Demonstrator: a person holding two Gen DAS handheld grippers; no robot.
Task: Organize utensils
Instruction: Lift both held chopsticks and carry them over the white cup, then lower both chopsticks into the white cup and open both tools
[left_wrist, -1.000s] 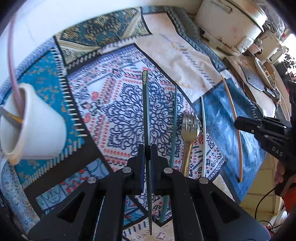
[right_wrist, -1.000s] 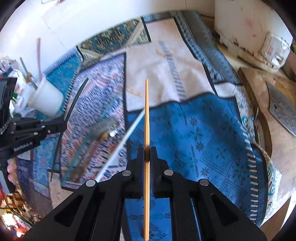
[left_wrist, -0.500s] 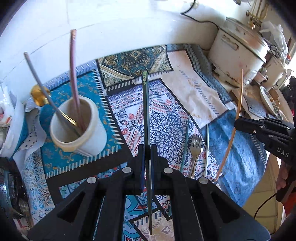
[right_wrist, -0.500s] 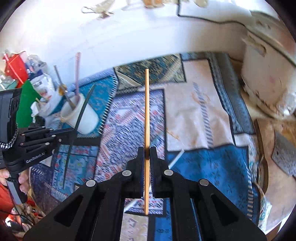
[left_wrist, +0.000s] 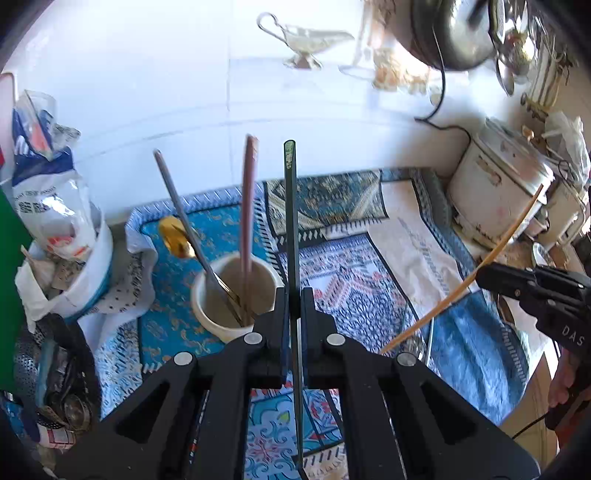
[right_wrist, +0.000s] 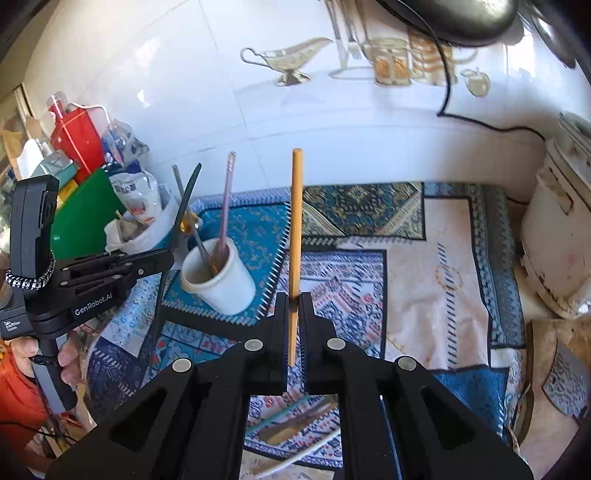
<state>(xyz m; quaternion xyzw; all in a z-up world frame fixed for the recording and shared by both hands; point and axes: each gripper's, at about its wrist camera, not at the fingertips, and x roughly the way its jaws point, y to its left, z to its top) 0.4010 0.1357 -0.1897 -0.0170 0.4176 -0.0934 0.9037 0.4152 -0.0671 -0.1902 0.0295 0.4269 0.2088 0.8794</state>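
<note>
While the left claw (left_wrist: 292, 321) is pinched tight on a dark green chopstick (left_wrist: 291, 229), that stick stands nearly upright between its fingers, its top end raised against the white tiled wall (left_wrist: 184, 74). Just left of it sits a white ceramic cup (left_wrist: 221, 314), upright on the blue patterned cloth (left_wrist: 229, 229), with a pink chopstick (left_wrist: 247, 206) and a grey-handled utensil (left_wrist: 177, 199) leaning inside; the golden piece beside that handle looks like a spoon bowl, though the view is too blurred to be sure. The right claw (right_wrist: 293, 325) is closed just as firmly on a bamboo chopstick (right_wrist: 295, 229), also held upright, to the right of the cup and apart from it. Below that claw, more utensils (right_wrist: 295, 428) lie flat on the cloth-covered tabletop (right_wrist: 443, 295), half hidden by its fingers. A white rice cooker (left_wrist: 498, 188) stands at the far right edge.
</note>
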